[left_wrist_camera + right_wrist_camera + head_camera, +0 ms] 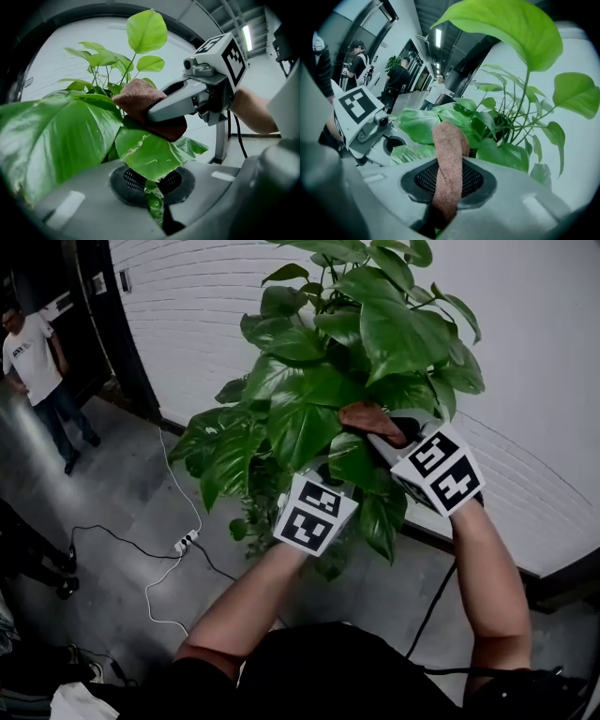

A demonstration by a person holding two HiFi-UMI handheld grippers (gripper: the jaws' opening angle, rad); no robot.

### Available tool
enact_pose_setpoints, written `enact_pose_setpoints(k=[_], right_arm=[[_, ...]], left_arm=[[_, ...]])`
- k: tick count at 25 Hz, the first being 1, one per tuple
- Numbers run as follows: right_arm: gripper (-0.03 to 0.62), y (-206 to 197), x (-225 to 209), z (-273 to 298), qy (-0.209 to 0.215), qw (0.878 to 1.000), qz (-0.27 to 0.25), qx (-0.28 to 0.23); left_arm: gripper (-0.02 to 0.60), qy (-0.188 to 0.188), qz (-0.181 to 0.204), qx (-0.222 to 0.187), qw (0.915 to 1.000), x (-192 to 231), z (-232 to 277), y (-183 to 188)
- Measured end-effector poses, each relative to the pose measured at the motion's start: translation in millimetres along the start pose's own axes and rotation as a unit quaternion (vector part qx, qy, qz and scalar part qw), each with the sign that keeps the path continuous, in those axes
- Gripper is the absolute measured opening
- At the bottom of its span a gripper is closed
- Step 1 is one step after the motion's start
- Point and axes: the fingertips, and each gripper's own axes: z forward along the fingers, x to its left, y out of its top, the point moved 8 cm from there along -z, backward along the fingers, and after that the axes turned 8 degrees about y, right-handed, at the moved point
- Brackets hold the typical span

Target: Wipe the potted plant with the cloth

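The potted plant (328, 381) fills the middle of the head view with broad green leaves; its pot is hidden under them. My right gripper (398, 442) is shut on a brown cloth (371, 418), which rests on top of a large leaf. In the right gripper view the cloth (449, 159) runs up from between the jaws. My left gripper (319, 498) sits low among the foliage. In the left gripper view its jaws (157, 197) are shut on a leaf (152, 157), and the cloth (140, 103) presses on that same leaf from above, under the right gripper (187, 101).
A white brick wall (206, 306) stands behind the plant, with a dark baseboard along its foot. A power strip (185, 542) and cables lie on the grey floor at left. A person (37, 367) stands far left. Several people stand in the corridor (401, 75).
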Motion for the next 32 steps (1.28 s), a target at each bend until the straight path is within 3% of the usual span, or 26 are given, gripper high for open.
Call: enact_pose_setpoints(k=[32], right_arm=[[0.064,-10.2,81.7,-0.4,0.032,0.994,-0.076,0.070]], left_arm=[[0.017,-0.030,0.045,0.003,0.9985,-7.9,-9.0,-11.4]])
